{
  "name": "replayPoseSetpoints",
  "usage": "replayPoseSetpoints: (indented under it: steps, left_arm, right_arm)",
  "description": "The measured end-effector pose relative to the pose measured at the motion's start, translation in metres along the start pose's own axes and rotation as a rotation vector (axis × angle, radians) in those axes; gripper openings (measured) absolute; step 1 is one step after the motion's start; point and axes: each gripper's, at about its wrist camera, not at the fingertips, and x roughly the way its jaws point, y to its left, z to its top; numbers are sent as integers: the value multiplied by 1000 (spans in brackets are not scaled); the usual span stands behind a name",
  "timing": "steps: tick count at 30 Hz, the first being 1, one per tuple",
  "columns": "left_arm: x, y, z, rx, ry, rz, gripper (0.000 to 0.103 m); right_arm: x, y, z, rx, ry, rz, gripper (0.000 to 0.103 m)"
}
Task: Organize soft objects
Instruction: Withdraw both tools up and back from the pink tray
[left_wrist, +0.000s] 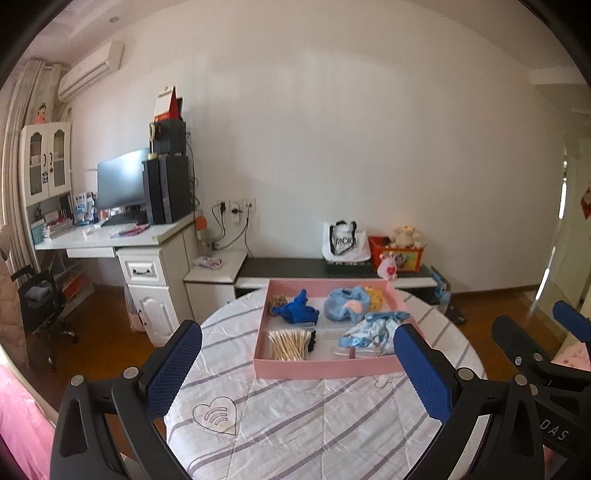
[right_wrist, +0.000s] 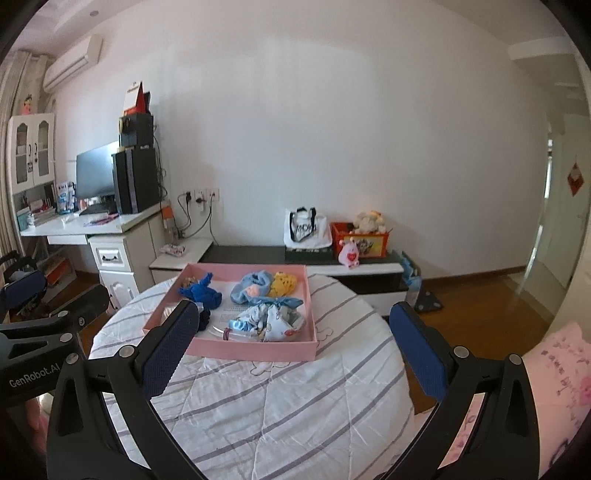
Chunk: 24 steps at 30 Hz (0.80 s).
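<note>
One round table (left_wrist: 295, 424) carries everything, covered by a white cloth with grey-violet stripes and a single heart emblem (left_wrist: 216, 412) near its near-left edge. Toward the table's far edge sits one shallow pink tray (left_wrist: 325, 367), and all the soft things lie inside it. Along the tray's far side lie one light blue plush piece with a pink patch (left_wrist: 341, 304), one yellow knitted piece (left_wrist: 375, 297) just beside it toward the far right corner, and one dark blue knitted piece (left_wrist: 297, 308) toward the far left. At the near right lies one bundle of pale printed fabric with a blue ribbon (left_wrist: 373, 328); at the near left corner one pile of cotton swabs (left_wrist: 288, 343), with a small dark item (left_wrist: 312, 339) touching its right side. Two grippers hover above the table's near edge, both empty: the left gripper (left_wrist: 297, 369) has its two blue-padded fingers spread wide, and the right gripper (right_wrist: 293, 350) is spread just as wide, its left finger overlapping the tray's near left corner in the right wrist view.
</note>
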Motion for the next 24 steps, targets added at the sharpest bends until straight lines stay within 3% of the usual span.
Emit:
replayPoseSetpoints:
  steps: [14, 24]
  left_arm:
    - [-64, -1, -15, -12, -134, 14, 103]
    - [-71, -8, -22, -1, -156, 14, 103]
  right_arm:
    - [-57, 4, 11, -23, -128, -6, 103]
    - [-68, 2, 10, -22, -154, -17, 103]
